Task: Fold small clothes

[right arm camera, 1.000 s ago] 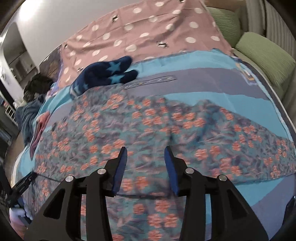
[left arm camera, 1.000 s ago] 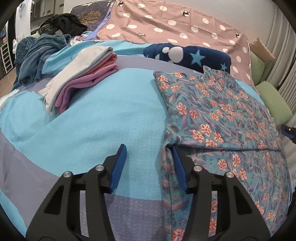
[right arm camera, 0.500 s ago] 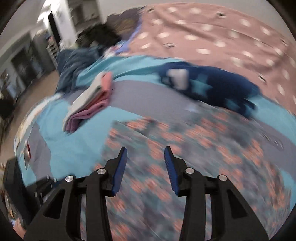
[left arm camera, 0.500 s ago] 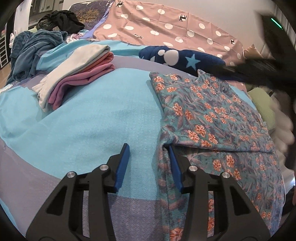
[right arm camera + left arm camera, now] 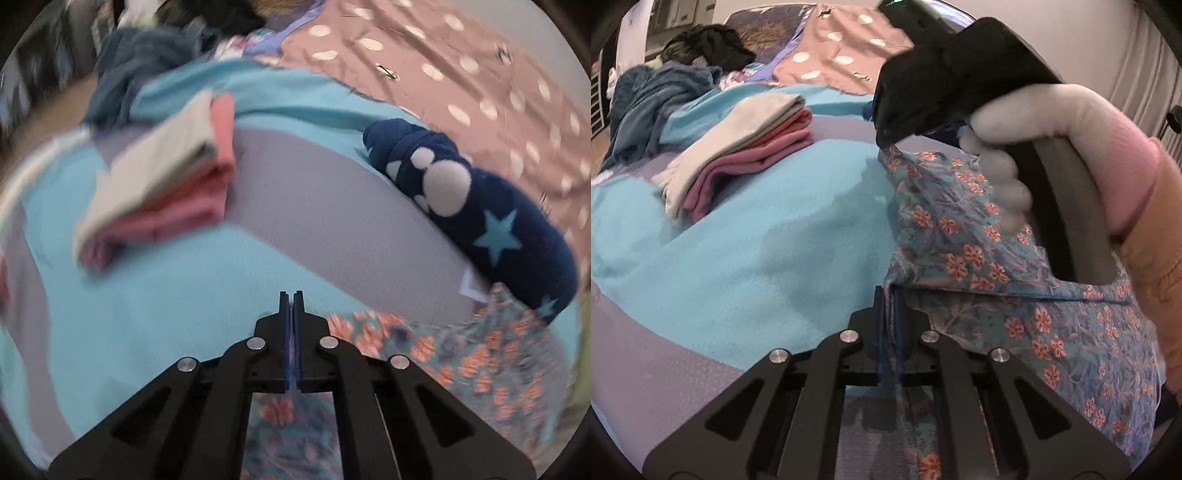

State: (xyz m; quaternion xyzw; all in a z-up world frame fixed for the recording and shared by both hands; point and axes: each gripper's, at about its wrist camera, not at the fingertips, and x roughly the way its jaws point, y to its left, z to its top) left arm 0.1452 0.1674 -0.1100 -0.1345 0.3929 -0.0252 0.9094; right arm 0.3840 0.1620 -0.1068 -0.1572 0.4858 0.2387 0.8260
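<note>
A blue floral garment [image 5: 979, 258] lies on the turquoise and grey bedspread [image 5: 775, 240], partly folded over itself. My left gripper [image 5: 889, 295] is shut on the garment's near left corner at the fold. My right gripper [image 5: 291, 299] has its jaws closed at the garment's far left corner [image 5: 369, 328]; in the left wrist view its black body [image 5: 945, 74] and the gloved hand holding it hang over the garment, with cloth pulled up under its nose. The right wrist view is blurred.
A stack of folded clothes, cream on pink [image 5: 738, 147], lies to the left, also in the right wrist view [image 5: 166, 184]. A navy star-print garment [image 5: 480, 221] lies behind the floral one. A pink dotted cover [image 5: 461, 74] and a dark clothes heap [image 5: 665, 92] lie farther back.
Both grippers have closed. The left one shut on the garment's near corner. The right one swung from the right side across to the far left corner and shut there.
</note>
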